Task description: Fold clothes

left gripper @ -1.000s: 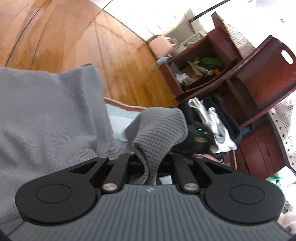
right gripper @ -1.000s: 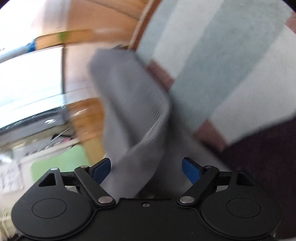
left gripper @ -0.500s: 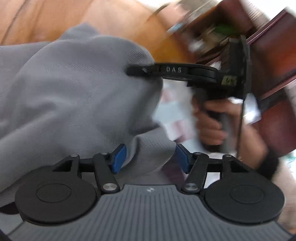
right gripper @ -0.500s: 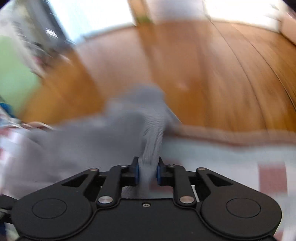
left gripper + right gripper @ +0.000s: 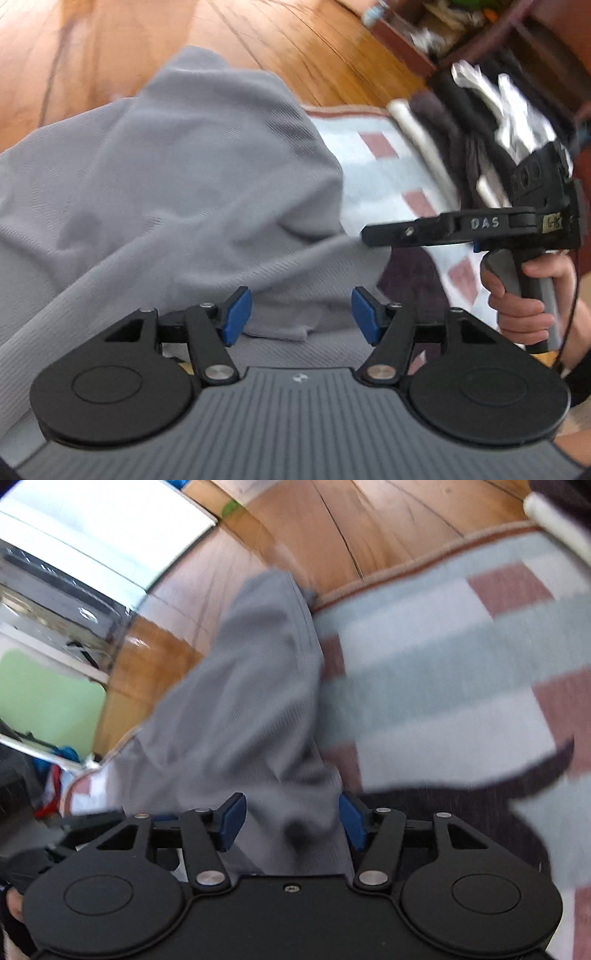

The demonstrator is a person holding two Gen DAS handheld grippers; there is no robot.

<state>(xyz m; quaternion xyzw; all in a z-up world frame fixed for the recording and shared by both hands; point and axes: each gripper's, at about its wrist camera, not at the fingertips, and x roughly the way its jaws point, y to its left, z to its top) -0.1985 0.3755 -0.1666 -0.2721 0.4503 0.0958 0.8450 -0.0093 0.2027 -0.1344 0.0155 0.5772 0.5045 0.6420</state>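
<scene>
Grey garment lies bunched on the striped rug, its far end spilling onto the wood floor.

Left wrist view: left tongs have just been opening; the blue pads stand well apart. Grey cloth lies between and under them; neither pad presses on it, so nothing gripped. To the right, right tongs seen side-on, held by a hand on the grey handle, tip just beside the garment's edge. From this angle its jaws can't be read. Behind it, a pile of dark and white clothes by a dark red wooden shelf.

Right wrist view: blurred. Right tongs have just been opening, pads apart. A ridge of the grey garment runs from the pads away toward the floor. The cloth sits in the gap, probably loose, though the right pad's contact is hard to read through the blur. Rug to the right, a dark patch on it near the tongs. Green panel far left.
</scene>
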